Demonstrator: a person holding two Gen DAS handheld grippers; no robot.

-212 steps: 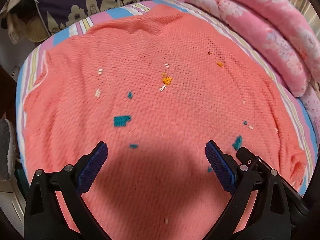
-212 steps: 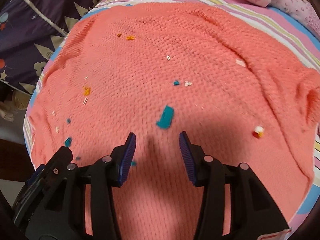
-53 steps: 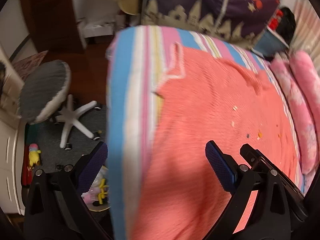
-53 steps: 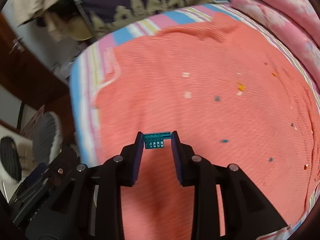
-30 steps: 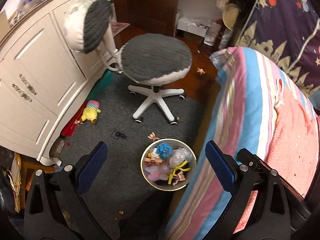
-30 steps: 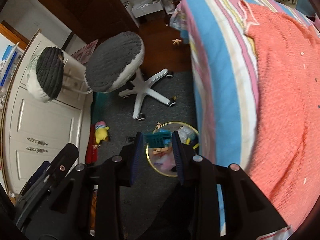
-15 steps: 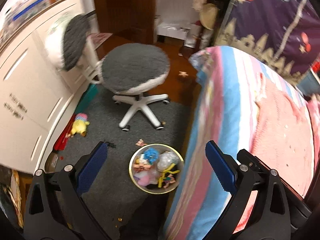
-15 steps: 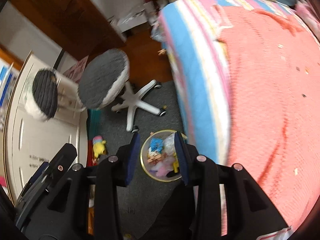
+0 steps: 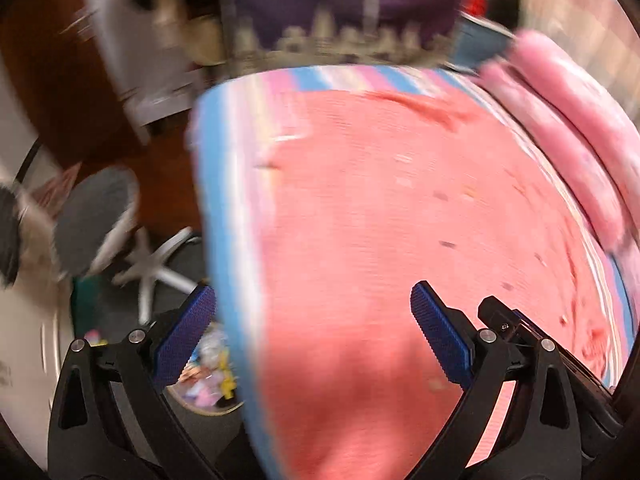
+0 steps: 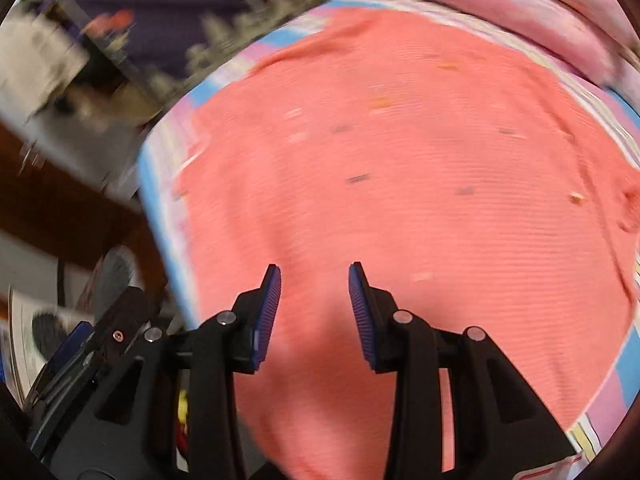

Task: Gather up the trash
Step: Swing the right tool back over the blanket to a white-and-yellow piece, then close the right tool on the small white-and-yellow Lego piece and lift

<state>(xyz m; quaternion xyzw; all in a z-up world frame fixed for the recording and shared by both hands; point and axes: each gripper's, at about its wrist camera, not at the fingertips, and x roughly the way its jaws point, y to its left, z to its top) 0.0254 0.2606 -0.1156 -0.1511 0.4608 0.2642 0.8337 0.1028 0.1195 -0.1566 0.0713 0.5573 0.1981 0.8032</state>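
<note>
Both views are blurred. At far left in the left wrist view, on the floor beside the bed, sits a grey swivel chair (image 9: 96, 216). Below it, partly hidden behind your left tool (image 9: 312, 336), is the round bin (image 9: 208, 380) with colourful bits inside; standing close against the bed's edge, it looks placed for short trips. The left tool's jaws stand wide apart with nothing between them, straddling the bed's blue-striped edge (image 9: 224, 220).

Moving right, the coral knitted blanket (image 9: 380, 240) covers the bed, and the trash lies there as small scraps (image 9: 446, 244) scattered well apart, blurred to streaks. Rolled pink bedding (image 9: 572, 128) lines the far right side.

In the right wrist view, your right tool (image 10: 315, 312) hovers over the blanket's near part, jaws parted and empty, pointed toward the scraps. The nearest looks to be a pale one (image 10: 422, 277) just to its right.
</note>
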